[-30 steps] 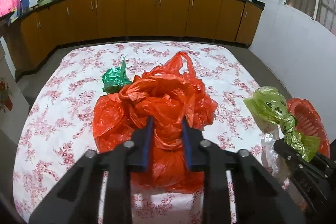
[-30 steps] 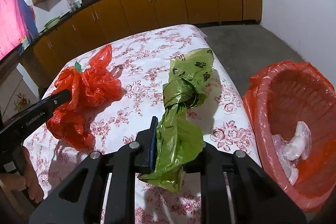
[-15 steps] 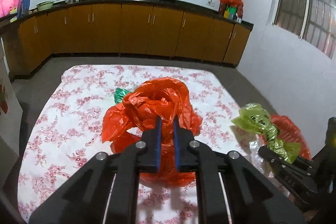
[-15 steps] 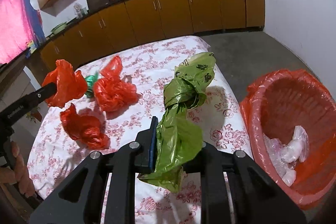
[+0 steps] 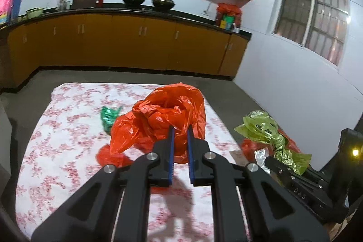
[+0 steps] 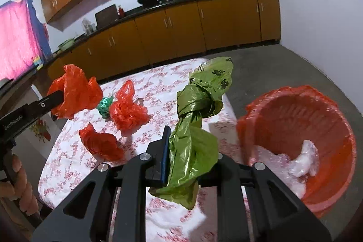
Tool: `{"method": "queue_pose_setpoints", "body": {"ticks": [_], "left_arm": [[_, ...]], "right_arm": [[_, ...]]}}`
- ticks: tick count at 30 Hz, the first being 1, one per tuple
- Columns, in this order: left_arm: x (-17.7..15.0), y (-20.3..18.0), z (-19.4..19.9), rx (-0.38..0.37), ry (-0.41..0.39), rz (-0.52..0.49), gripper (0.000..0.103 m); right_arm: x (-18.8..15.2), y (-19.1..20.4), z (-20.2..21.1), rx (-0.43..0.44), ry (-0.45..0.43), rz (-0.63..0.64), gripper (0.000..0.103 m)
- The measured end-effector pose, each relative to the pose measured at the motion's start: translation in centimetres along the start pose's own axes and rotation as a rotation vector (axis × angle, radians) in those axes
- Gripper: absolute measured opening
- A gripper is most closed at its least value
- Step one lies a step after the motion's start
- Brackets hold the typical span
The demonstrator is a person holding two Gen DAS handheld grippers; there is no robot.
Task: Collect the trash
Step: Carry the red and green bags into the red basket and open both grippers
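Both bags have come up off the bed since a second ago: the red bag that lay heaped with the others near the middle of the flowered bed now hangs clear of it, pinched in my left hand-held gripper, whose jaws closed further on the plastic early in that second and have not moved since, now nearly together with a fold of red film between the blue pads. From the right wrist view the same bag shows as a bunch lifted above the bed's left edge. My right hand-held gripper is clenched as before on the knotted green bag, its printed top standing up past the fingers and its tail drooping below them; it too sits higher over the bed's right edge than it did. Left behind on the bed are two more red bags, one toward the middle and one nearer the left edge, plus a small dark green bag just beside the middle one. The red-lined bin stands on the floor off the bed's right edge, with some clear plastic already in its bottom. I judge both hands are loaded and the next step is to carry them over the bin and let go, green first since it is nearer, then return for the three pieces still lying.
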State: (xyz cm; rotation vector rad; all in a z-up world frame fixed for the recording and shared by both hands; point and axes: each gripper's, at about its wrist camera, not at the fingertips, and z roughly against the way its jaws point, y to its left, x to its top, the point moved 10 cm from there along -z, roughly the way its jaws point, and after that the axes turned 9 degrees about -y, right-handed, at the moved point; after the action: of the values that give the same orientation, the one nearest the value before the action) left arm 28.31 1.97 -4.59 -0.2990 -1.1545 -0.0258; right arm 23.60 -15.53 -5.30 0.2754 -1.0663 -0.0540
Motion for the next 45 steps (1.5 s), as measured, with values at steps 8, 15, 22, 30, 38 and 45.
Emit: {"method": "queue_pose_setpoints", "body": {"ticks": [8,15,22,30,38,45], "left_arm": [[-0.9,-5.8,0.1,-0.111,0.017,-0.022,0.011],[-2.1,-10.5,-1.0,-0.2,0.044,-0.042,0.011],[-3.7,-14.8,-2.6,-0.283,0.087,-0.055,0.011],[-6.0,-19.2,-4.9,-0.367,0.151,-0.069,0.011],[-8.4,-22.9,-7.3,-0.431,0.204,-0.091,0.011],[-9.7,-24.9,-9.2,-0.464,0.235,-0.111,0.011]], "right_arm": [[0.6,-3.4,2.9,-0.058,-0.04,-0.012,0.019],[0.9,-7.5,5.2,-0.122,-0.072,-0.044,0.019],[0.6,-11.1,6.5,-0.187,-0.08,-0.09,0.019],[0.3,-14.4,6.8,-0.241,-0.08,-0.127,0.019],[0.2,-17.1,6.8,-0.27,-0.085,-0.153,0.019],[0.2,-18.2,6.4,-0.272,-0.092,-0.171,0.019]]}}
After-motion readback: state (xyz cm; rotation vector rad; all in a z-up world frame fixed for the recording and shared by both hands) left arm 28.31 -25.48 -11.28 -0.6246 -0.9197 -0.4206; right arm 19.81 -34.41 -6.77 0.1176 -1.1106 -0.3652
